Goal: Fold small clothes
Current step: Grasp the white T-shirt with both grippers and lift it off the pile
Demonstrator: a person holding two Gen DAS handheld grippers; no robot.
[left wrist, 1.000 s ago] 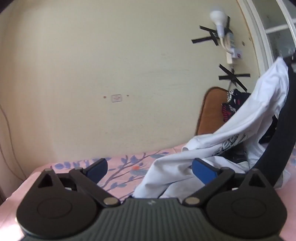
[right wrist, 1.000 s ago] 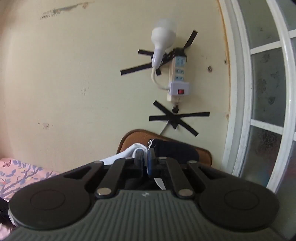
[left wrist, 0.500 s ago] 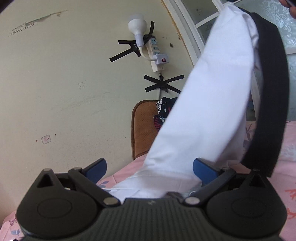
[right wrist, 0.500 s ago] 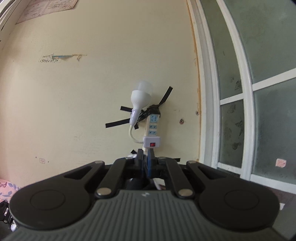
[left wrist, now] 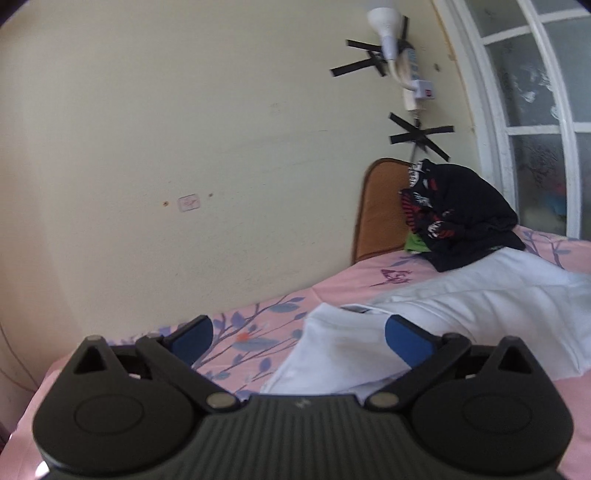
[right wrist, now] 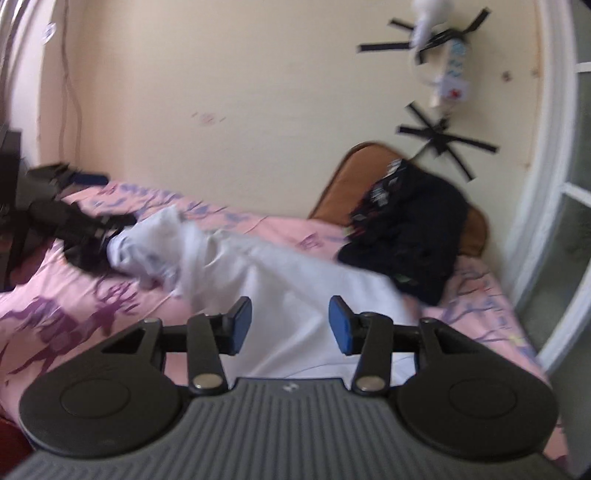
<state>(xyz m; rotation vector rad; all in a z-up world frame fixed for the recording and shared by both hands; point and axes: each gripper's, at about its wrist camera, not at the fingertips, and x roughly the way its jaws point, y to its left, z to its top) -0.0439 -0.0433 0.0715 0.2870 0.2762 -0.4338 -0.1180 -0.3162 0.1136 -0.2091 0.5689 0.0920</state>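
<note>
White cloth, a shirt (right wrist: 280, 280), is lying stretched across the pink sheet (right wrist: 55, 295) of the bed, running from the left claw's end toward the dark pile (right wrist: 413, 229) of clothes by the brown headboard (right wrist: 354, 166).

In the right wrist view the right claw (right wrist: 290, 325) is hovering over the shirt's near part. Its jaws have just been opening and are standing apart now; the blue pads (right wrist: 242, 325) are not pressing on anything, though the white cloth is showing through the gap beneath them. That view is smeared by motion, so whether the cloth is brushing the pads is hard to tell.

In the left wrist view the left claw (left wrist: 299, 338) is spread wide, one pad (left wrist: 194, 338) sitting over the flowered sheet (left wrist: 251, 339) and the other against the shirt (left wrist: 461, 306). A rumpled edge of the shirt is lying between the fingers, and nothing is pinching it.

Across the bed, the right wrist view is also catching the left claw (right wrist: 85, 232) at the shirt's far bunched end.

On the cream wall (left wrist: 184, 129), a bulb (left wrist: 384, 22) and power strip (left wrist: 415, 85) are hanging under crossed black tape. The window frame (left wrist: 491, 110) is standing at the right.
</note>
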